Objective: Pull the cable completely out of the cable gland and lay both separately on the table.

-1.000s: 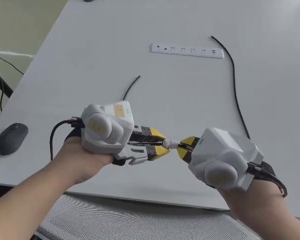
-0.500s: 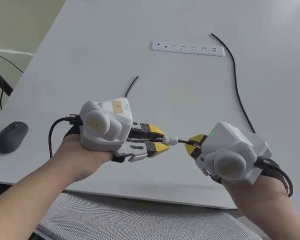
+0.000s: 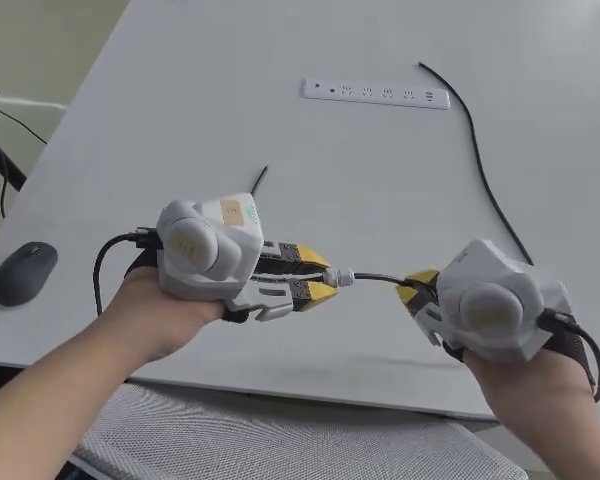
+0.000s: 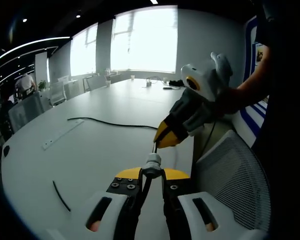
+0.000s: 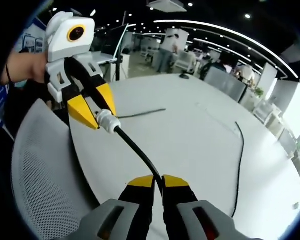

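Two grippers share one colour scheme: pale grey-white bodies, black jaw arms and bright yellow tips. The left gripper (image 3: 327, 283) also carries a small tan label on top; the right gripper (image 3: 412, 290) is plain. Between them runs a glossy black cable (image 3: 380, 279), and the cable gland (image 3: 338, 277) on it is off-white. The table (image 3: 230, 100) is plain matt white, with no pattern. On it lie a white power strip (image 3: 375, 95) with a black cord (image 3: 480, 170), a short black lead (image 3: 259, 180) and a dark grey mouse (image 3: 24, 273). The chair (image 3: 230, 440) is light grey mesh with a fine dotted weave.
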Available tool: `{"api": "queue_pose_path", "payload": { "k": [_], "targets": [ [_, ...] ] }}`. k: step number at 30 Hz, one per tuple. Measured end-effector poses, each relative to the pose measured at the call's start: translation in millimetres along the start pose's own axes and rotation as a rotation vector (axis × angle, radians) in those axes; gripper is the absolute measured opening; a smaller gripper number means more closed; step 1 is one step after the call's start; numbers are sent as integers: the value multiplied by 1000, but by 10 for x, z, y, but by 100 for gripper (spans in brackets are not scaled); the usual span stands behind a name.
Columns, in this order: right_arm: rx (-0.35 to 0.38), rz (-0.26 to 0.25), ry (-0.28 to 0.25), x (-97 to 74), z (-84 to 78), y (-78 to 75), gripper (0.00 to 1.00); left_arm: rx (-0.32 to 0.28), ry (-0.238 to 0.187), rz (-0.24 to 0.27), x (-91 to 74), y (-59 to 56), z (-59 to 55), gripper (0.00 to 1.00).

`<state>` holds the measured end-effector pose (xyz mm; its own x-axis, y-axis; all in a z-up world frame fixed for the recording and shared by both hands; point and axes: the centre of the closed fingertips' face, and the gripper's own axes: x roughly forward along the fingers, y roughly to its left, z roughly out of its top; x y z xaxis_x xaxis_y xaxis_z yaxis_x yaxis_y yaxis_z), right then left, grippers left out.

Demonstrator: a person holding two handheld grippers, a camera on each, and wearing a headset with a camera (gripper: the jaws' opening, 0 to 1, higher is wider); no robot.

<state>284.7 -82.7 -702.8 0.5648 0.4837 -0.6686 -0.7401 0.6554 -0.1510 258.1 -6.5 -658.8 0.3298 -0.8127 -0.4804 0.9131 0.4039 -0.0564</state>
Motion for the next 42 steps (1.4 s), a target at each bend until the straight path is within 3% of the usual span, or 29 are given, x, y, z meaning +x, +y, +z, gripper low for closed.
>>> {"api": "queue_pose_path", "payload": {
  "k": [11,14,18,26,31,38,42],
  "targets": [
    [180,-58,32,44,-360,-139,0,15,8,7,4,-26,-21,15],
    [283,-53,52,76,-504,-132,0,17,12,7,9,-45,-38,15],
    [273,-51,64,106,-576,-108,0,26,29,3,25,-68,-93,15],
    [235,-56,48,70,-524,-100,0,25,26,12,6,-50,-75,15],
    [110,-57,34,24,-474,-105,1,20,21,23,-23,-17,-69,15],
    [56,-51,25,-51,-427,-67,2,17,20,28,-35,10,-71,15],
    [-9,-47,20,-123,-331,-56,9,13,28,24,-29,4,-83,15]
  ]
}}
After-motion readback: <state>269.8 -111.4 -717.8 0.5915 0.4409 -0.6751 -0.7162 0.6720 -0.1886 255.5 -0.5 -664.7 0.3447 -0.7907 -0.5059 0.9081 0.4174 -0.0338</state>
